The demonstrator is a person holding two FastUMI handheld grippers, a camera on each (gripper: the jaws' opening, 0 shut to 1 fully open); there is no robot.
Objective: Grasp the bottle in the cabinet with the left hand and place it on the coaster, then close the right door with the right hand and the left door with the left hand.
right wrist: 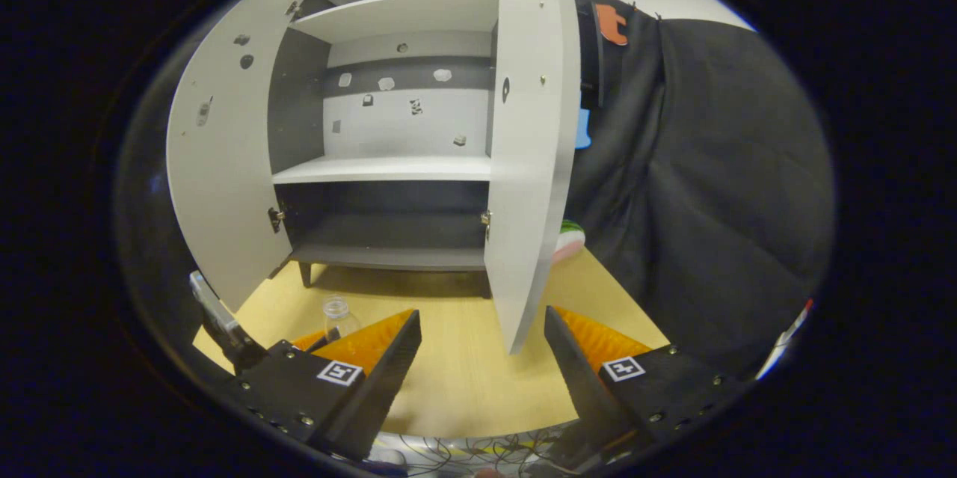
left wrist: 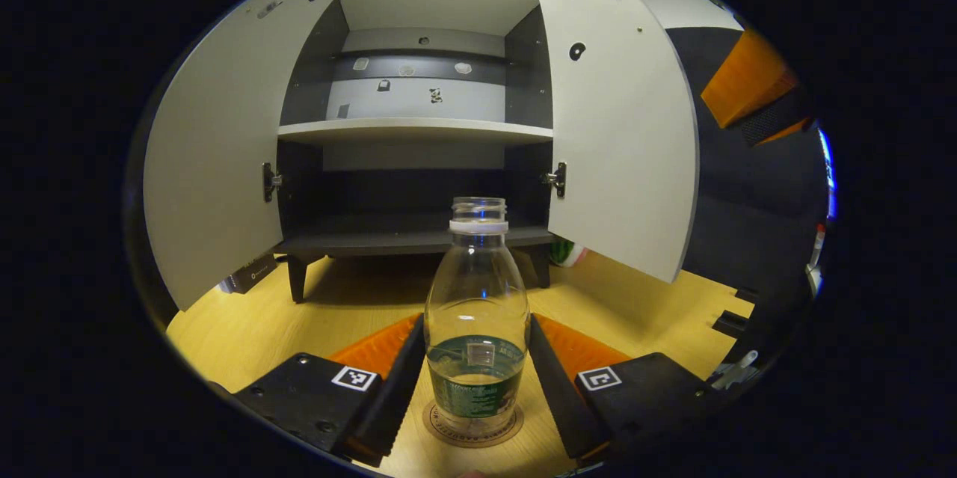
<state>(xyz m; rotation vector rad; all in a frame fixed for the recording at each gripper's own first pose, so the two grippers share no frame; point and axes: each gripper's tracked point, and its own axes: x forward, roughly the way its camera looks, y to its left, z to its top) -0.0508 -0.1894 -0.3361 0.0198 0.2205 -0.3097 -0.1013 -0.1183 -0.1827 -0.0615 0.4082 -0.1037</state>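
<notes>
A clear bottle [left wrist: 477,298] with a green label and no cap stands upright on a round coaster [left wrist: 441,429] on the wooden table. My left gripper [left wrist: 477,358] is shut on the bottle's lower body, one finger against each side. Behind it the cabinet stands with its left door [left wrist: 217,149] and right door [left wrist: 620,126] both swung open. In the right gripper view, my right gripper [right wrist: 482,358] is open with nothing in it, and the right door's edge [right wrist: 531,164] hangs just ahead of it. The bottle [right wrist: 336,316] shows low on the left there, beside part of the left gripper [right wrist: 224,328].
The cabinet shelves [left wrist: 415,130] are bare. A red, white and green striped object [left wrist: 567,252] lies on the table behind the right door. A small dark box [left wrist: 247,276] sits under the left door. Black cloth [right wrist: 710,164] walls the right side.
</notes>
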